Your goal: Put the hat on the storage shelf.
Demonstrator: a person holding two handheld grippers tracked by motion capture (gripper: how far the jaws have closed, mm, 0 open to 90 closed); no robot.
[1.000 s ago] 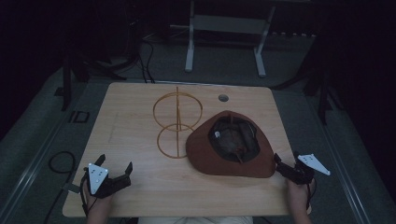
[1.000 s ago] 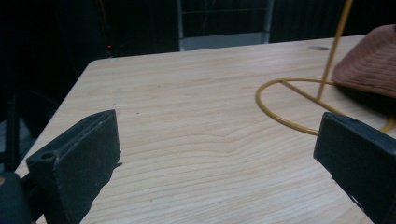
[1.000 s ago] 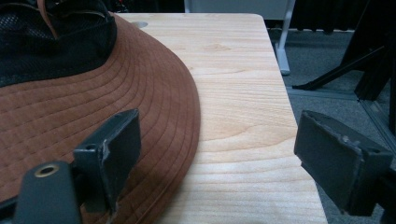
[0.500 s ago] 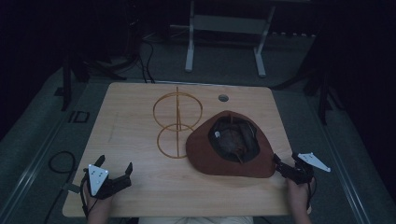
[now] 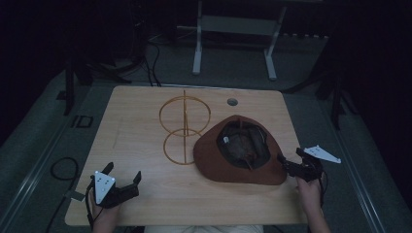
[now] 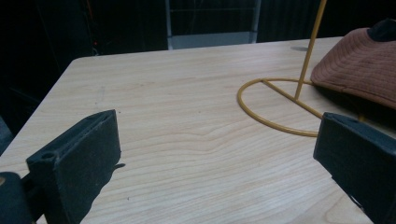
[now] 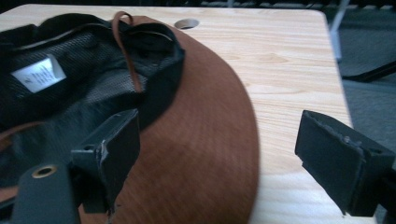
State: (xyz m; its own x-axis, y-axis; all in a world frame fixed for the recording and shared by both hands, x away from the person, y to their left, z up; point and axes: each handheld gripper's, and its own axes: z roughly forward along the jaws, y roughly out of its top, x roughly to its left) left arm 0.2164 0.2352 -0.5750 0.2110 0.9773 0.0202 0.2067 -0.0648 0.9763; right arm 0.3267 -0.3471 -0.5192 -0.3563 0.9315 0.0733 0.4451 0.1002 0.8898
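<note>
While low at the hat (image 5: 238, 158) brim, right gripper (image 5: 291, 165) gaping, level.

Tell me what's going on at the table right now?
A person holds a gripper in each hand at a wooden table. A brown hat lies upside down, its brim overlapping the base ring of a yellow wire stand. The right gripper is open at the hat's near-right brim edge, one jaw over the brim, not yet closed on it. The left gripper is open above bare table at the near-left, away from the hat.
</note>
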